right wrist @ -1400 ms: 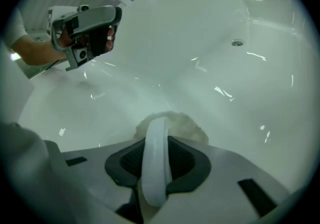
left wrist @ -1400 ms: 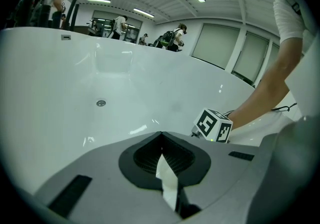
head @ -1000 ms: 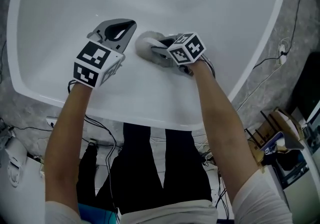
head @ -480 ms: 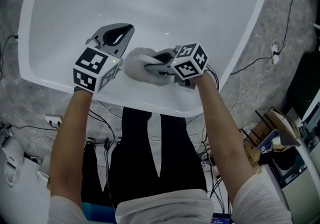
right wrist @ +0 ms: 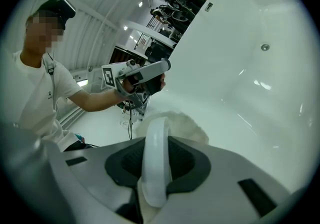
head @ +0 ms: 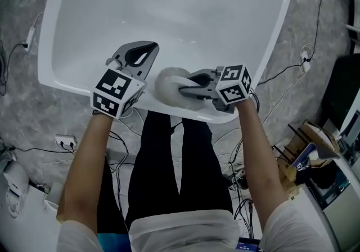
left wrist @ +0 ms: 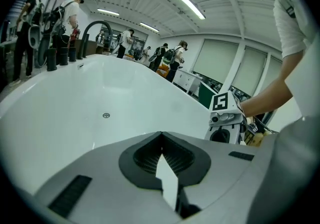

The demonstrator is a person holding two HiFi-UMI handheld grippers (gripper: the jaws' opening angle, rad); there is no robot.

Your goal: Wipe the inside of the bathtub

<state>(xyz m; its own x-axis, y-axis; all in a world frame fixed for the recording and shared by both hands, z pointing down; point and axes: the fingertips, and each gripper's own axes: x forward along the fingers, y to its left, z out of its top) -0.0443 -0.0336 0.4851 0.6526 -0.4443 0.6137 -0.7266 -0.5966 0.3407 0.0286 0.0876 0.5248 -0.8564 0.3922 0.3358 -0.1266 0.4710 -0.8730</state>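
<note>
Your right gripper [head: 194, 86] is clamped on the white arched handle of a fluffy round white wiping pad [head: 167, 85], which lies against the glossy white bathtub's [head: 169, 9] near inner wall. Your left gripper [head: 142, 51] hovers beside it, jaws closed on nothing. Press the pad flat and overlap your strokes.
</note>
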